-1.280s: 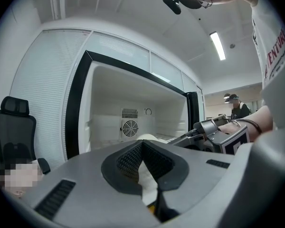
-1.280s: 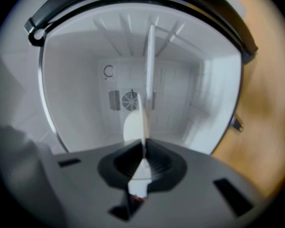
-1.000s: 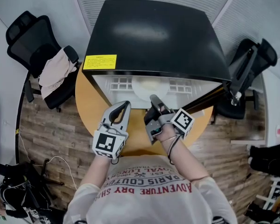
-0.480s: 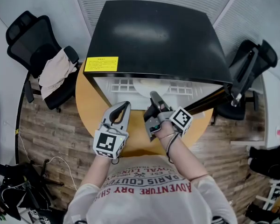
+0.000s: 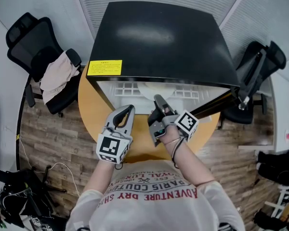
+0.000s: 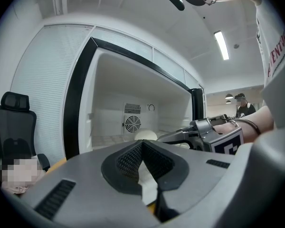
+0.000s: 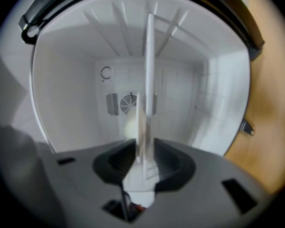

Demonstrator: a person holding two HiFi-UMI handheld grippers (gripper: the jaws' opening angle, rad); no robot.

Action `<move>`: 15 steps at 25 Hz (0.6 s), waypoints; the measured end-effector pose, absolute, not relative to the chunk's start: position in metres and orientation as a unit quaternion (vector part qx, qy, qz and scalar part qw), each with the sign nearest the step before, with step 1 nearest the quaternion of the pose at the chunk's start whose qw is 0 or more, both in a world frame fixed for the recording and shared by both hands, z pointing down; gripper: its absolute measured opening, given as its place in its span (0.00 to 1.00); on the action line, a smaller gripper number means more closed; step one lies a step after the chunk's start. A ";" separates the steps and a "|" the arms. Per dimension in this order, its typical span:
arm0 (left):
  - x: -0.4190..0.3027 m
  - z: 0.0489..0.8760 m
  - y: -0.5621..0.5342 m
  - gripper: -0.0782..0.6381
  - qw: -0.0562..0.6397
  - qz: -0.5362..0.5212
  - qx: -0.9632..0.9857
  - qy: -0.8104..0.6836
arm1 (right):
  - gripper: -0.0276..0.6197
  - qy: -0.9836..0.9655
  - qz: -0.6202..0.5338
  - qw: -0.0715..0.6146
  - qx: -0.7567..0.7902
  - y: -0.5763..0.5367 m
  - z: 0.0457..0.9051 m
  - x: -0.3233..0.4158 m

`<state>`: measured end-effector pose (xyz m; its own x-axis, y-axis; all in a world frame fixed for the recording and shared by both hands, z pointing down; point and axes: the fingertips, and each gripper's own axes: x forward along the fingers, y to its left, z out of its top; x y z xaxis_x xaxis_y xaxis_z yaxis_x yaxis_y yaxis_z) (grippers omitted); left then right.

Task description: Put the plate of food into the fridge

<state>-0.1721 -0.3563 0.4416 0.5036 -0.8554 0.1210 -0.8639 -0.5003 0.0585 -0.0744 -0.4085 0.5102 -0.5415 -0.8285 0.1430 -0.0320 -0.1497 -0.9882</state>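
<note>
A white plate [image 5: 156,89] with pale food [image 7: 130,127] on it rests on the floor of the open black fridge [image 5: 159,37]. My right gripper [image 5: 159,102] reaches to the fridge mouth. It is rolled on its side, so the plate [image 7: 149,70] shows edge-on and upright in the right gripper view. Its jaws have just been opening; the plate's rim stands between them, and the pads do not press on it. The right gripper [image 7: 142,158] is open. My left gripper [image 5: 128,109] hovers beside it over the table, shut and empty. The left gripper view shows its own tips [image 6: 142,144], the plate [image 6: 146,135] and the right gripper [image 6: 180,136].
The fridge stands on a round wooden table [image 5: 94,114], its door [image 5: 216,102] swung open to the right. A black chair with cloth on it [image 5: 53,71] is at the left, another chair [image 5: 257,66] at the right. A fan grille [image 6: 132,123] marks the fridge's back wall.
The plate lies slightly deeper in the fridge than a second ago, and the right gripper has edged after it. The left gripper has kept still.
</note>
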 end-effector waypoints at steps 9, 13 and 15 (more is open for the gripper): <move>-0.166 0.440 -0.355 0.15 0.055 0.040 0.868 -0.492 | 0.21 0.615 -0.629 0.291 -0.375 -0.392 0.492 -0.067; -0.161 0.439 -0.351 0.15 0.053 0.041 0.871 -0.487 | 0.11 0.624 -0.631 0.283 -0.365 -0.381 0.497 -0.066; -0.159 0.439 -0.349 0.15 0.050 0.044 0.872 -0.484 | 0.11 0.627 -0.629 0.281 -0.363 -0.377 0.498 -0.066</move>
